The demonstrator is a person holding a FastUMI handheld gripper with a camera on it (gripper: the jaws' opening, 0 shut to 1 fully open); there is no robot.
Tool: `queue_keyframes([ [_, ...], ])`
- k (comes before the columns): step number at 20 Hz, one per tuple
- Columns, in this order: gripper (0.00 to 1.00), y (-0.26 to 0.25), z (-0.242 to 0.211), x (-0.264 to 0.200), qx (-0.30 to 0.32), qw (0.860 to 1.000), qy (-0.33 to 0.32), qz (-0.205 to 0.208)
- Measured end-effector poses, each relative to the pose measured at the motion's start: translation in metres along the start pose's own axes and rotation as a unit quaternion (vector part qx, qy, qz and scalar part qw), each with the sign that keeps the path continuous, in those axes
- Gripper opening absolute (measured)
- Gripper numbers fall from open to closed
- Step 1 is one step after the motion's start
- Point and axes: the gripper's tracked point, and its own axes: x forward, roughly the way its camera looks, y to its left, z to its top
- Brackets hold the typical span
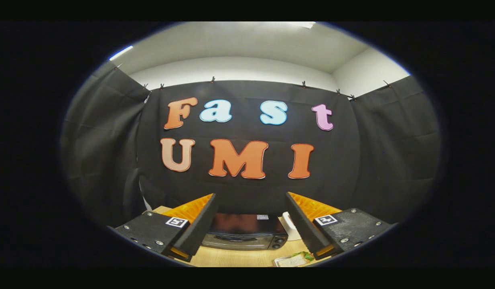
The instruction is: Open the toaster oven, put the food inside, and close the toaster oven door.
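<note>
The toaster oven (245, 237) sits on a light wooden table (235, 259), seen between the two fingers and beyond their tips, its back toward the black cloth wall (247, 188). Its door looks closed; the glass front is dark and reflective, with knobs at its right end. The food (292, 260), a pale flat piece with something green beside it, lies on the table in front of the oven, nearer the right finger. A white object (289, 224) stands just right of the oven, partly hidden by the right finger. The gripper (251, 198) is held above the table with its fingers spread wide apart, nothing between them. Black cloth hangs on three sides, clipped along its top edge. Above it are a pale wall (231, 68) and ceiling with a light strip (121, 52).
</note>
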Motion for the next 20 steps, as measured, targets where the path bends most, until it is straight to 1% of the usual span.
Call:
queue_keyframes([
  [6, 0.99, 0.006, -0.001, 0.001, 0.004, 1.0, -0.004, 0.006],
  [12, 0.99, 0.011, -0.015, 0.009, 0.002, 1.0, 0.006, 0.005],
  [16, 0.99, 0.02, -0.039, 0.021, 0.006, 1.0, 0.022, 0.015],
  [20, 0.99, 0.031, -0.084, 0.041, 0.014, 0.998, 0.06, 0.021],
])
